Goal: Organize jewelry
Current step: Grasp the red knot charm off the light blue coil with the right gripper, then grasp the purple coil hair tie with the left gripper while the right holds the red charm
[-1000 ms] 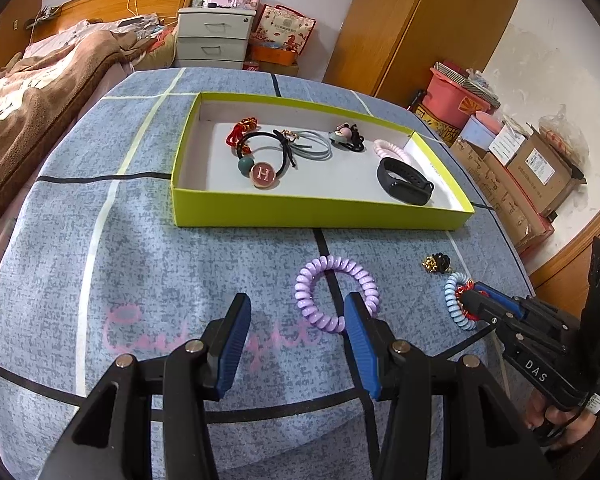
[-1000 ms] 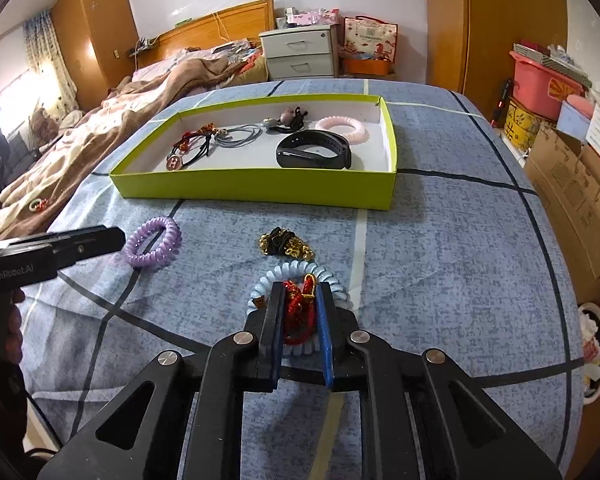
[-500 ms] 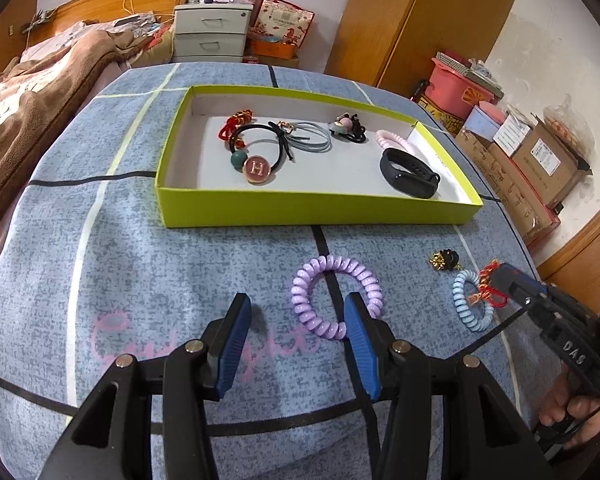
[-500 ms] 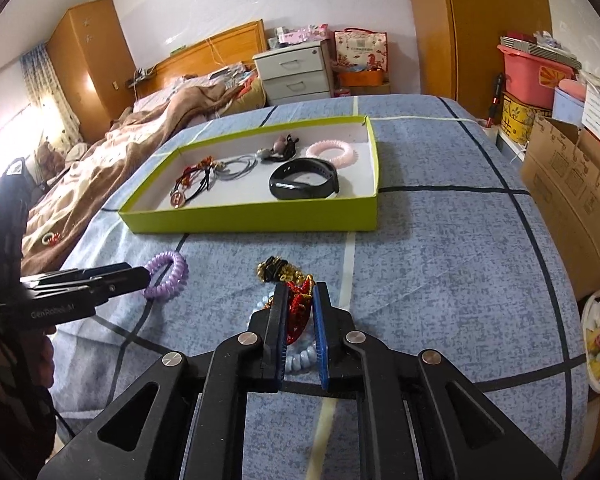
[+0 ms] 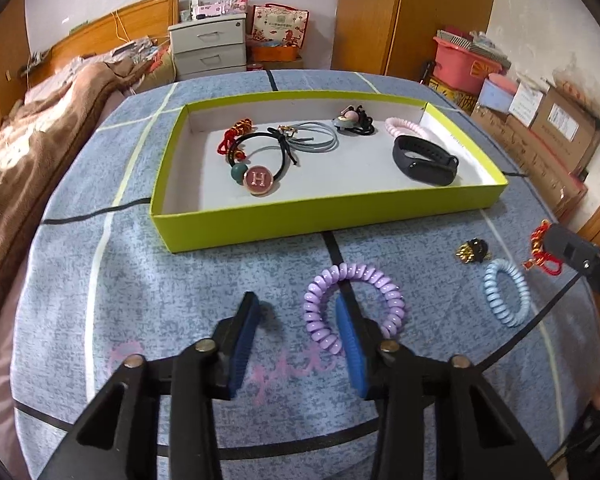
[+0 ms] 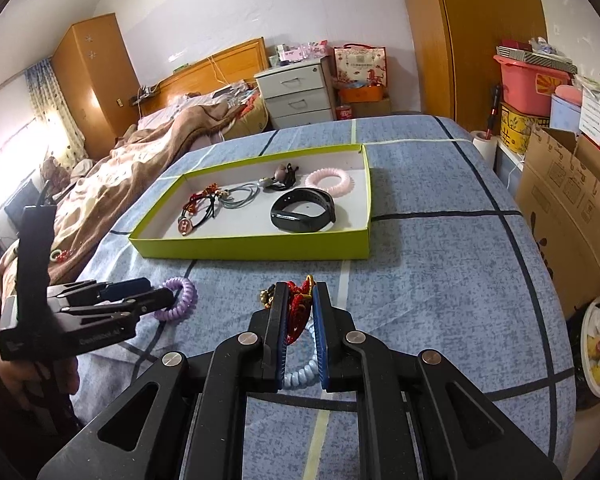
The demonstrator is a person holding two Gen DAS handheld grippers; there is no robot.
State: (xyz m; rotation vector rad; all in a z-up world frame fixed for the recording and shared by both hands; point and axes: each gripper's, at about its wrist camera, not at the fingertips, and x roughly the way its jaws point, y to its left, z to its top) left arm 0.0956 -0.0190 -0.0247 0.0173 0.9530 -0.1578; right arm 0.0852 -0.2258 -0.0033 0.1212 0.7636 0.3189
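1. Your right gripper [image 6: 300,320], low in the centre of the right wrist view, had its fingers clamped on a red cord bracelet [image 6: 298,312], lifted off the blue bedspread [image 6: 440,280].
2. A light blue coil hair tie [image 5: 506,292] lay on the bedspread at the right of the left wrist view, beneath that gripper, with a small black-and-gold charm [image 5: 473,250] just above it in the frame.
3. Your left gripper [image 5: 296,340] stood with its fingers wide apart at the lower centre; its right finger sat inside the purple coil hair tie [image 5: 356,304].
4. The yellow-green tray [image 5: 324,216], in the upper middle, held a black wristband [image 5: 424,160], a pink coil [image 5: 406,127] and an "H" hair tie [image 5: 260,179].
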